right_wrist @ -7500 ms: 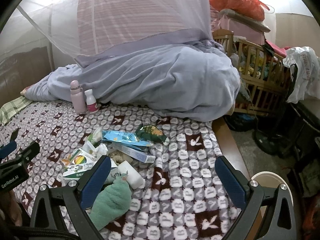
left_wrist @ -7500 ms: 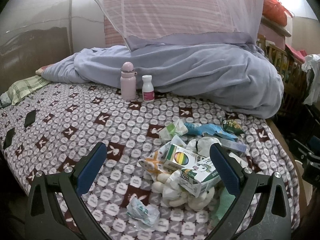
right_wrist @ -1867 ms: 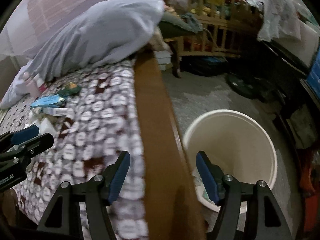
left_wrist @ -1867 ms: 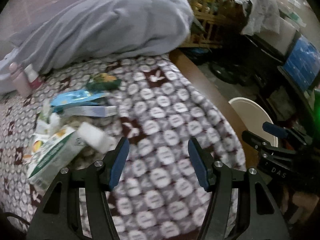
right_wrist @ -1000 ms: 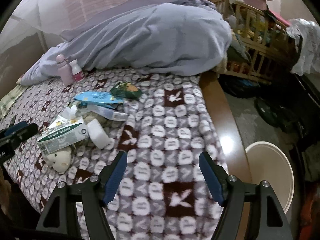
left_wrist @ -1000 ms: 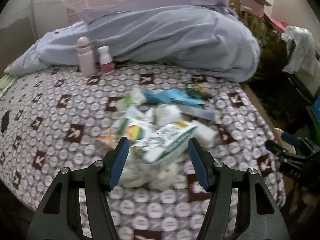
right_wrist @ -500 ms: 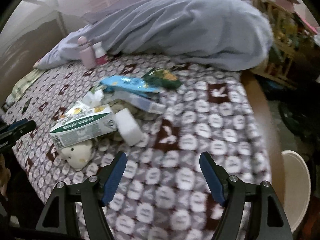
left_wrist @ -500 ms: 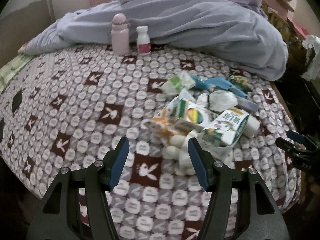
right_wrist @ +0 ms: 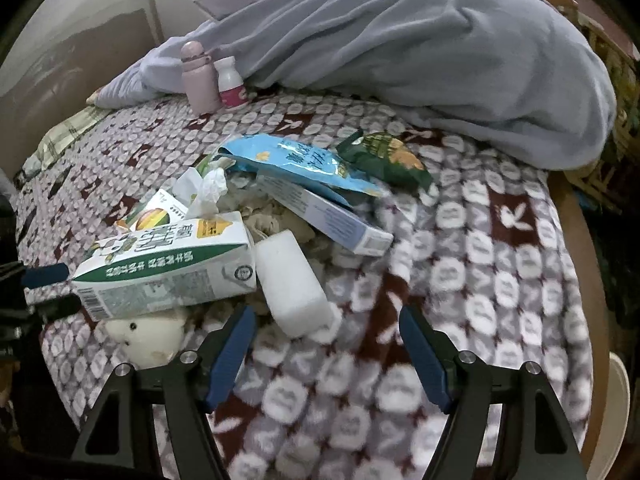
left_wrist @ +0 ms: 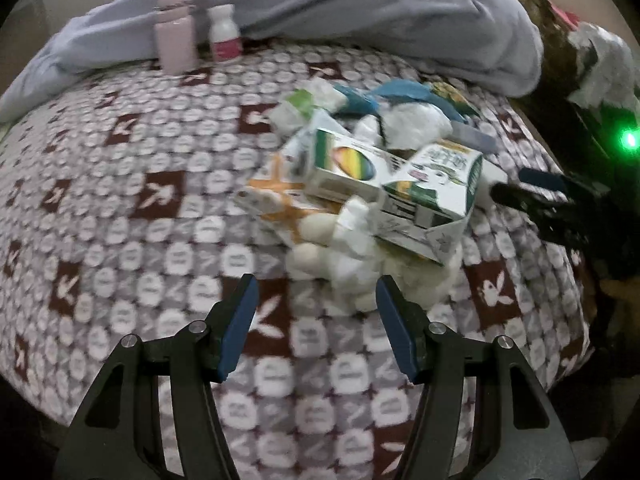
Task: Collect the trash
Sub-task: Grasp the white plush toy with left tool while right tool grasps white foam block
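A heap of trash lies on the patterned bedspread (left_wrist: 120, 208): a green-and-white carton (left_wrist: 432, 196) (right_wrist: 164, 268), a rainbow-print box (left_wrist: 344, 168), a white foam block (right_wrist: 292, 284), a long pale box (right_wrist: 324, 216), a blue wrapper (right_wrist: 296, 160), a green snack bag (right_wrist: 384, 156) and crumpled tissue (right_wrist: 208, 188). My left gripper (left_wrist: 312, 328) is open and empty, just short of the heap. My right gripper (right_wrist: 324, 344) is open and empty, close to the foam block. A white plush toy (right_wrist: 144, 336) lies under the carton.
A pink bottle (left_wrist: 174, 32) and a small white bottle (left_wrist: 224, 34) stand at the back against a bunched lilac blanket (right_wrist: 440, 52). The bed's wooden edge (right_wrist: 584, 248) runs down the right, with a white bin's rim (right_wrist: 616, 396) beyond it.
Both grippers have moved closer to the trash heap, which now looms larger in both views. Their jaws stay open and empty.
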The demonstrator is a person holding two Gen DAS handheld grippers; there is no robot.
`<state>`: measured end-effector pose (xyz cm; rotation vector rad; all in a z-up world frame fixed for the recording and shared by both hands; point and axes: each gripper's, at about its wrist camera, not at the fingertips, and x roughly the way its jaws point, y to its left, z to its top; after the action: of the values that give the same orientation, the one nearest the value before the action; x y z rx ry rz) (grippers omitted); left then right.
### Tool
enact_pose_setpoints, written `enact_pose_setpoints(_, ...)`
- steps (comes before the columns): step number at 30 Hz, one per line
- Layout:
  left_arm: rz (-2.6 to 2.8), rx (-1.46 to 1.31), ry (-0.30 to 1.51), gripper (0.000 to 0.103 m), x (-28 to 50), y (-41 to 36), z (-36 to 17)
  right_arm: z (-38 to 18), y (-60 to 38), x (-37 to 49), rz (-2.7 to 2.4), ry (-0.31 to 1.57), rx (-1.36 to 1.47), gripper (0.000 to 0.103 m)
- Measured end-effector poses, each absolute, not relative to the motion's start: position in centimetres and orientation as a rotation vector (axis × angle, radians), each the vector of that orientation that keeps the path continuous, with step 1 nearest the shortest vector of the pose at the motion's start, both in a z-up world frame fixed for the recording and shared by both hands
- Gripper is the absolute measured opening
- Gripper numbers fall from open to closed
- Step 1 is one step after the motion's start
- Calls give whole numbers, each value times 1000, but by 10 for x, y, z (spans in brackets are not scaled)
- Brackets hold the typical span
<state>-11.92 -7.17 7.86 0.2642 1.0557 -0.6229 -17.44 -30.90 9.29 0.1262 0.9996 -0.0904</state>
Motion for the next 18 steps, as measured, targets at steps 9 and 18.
enact_pose_setpoints(9,-720,211,1120,59,-104,-96,53,75,-305,-150,-38,1028,160,42)
enact_pose_setpoints(18,-817,127,1100,11,-119,-95,75,101,-308,-183,-54,954,153,27)
